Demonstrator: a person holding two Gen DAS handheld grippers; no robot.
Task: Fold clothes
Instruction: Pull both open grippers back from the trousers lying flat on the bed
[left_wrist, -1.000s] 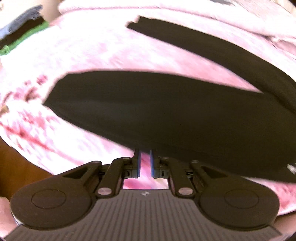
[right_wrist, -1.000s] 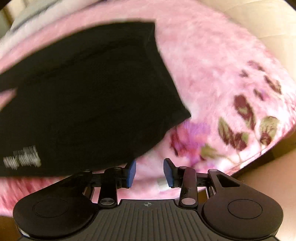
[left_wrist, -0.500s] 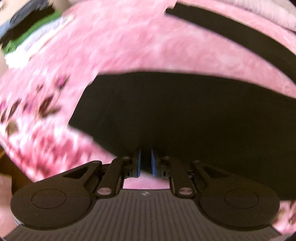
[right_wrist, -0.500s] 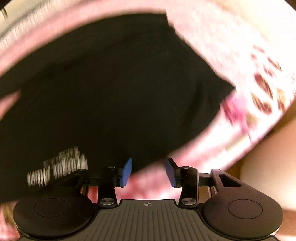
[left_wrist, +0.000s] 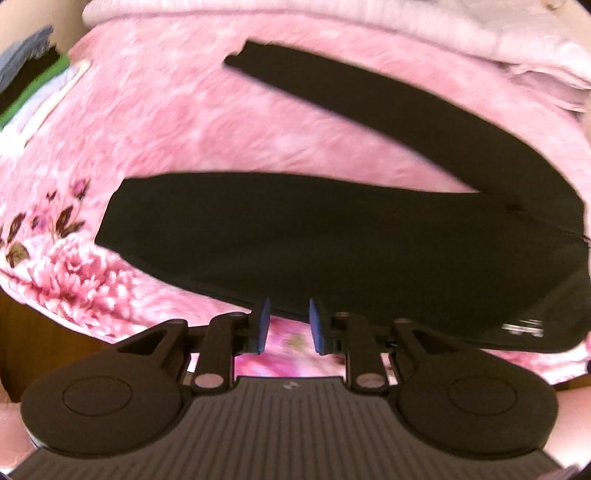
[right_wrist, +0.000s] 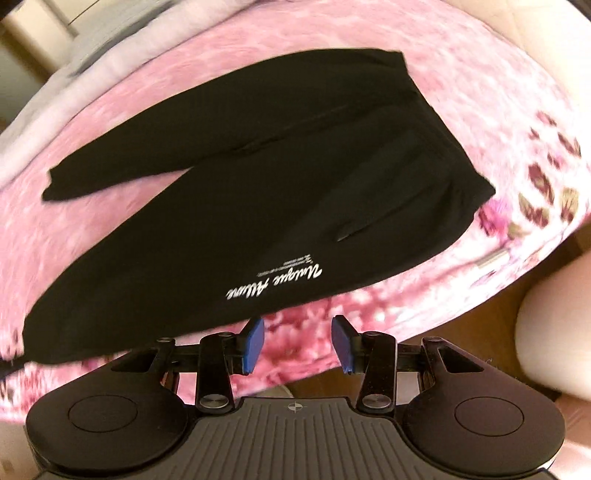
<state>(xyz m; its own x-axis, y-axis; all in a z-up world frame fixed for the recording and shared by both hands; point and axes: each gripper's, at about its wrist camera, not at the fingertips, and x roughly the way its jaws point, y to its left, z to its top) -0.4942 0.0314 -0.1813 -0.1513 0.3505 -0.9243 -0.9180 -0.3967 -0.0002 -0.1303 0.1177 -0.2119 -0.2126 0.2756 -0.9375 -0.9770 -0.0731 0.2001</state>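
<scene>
Black trousers (left_wrist: 314, 236) lie spread flat on a pink floral blanket (left_wrist: 192, 122), their two legs splayed apart toward the left. White script lettering (right_wrist: 275, 282) marks the cloth near the waist. My left gripper (left_wrist: 286, 325) hovers at the near edge of the closer leg, open with a small gap and nothing between its blue pads. My right gripper (right_wrist: 297, 341) is open wider, just short of the trousers' (right_wrist: 258, 192) near edge below the lettering, over the blanket (right_wrist: 480, 92). Neither gripper holds cloth.
A pile of pale pink bedding (left_wrist: 443, 29) lies along the far side. Folded clothes, green, black and grey (left_wrist: 26, 81), sit at the far left. The blanket's edge drops to a brown floor (right_wrist: 480, 325) on the right, where a pale rounded object (right_wrist: 554, 332) stands.
My left gripper has opened slightly and pulled back from the leg's edge it had been pinching. The right gripper has drawn back too, and the lettering now shows in full.
</scene>
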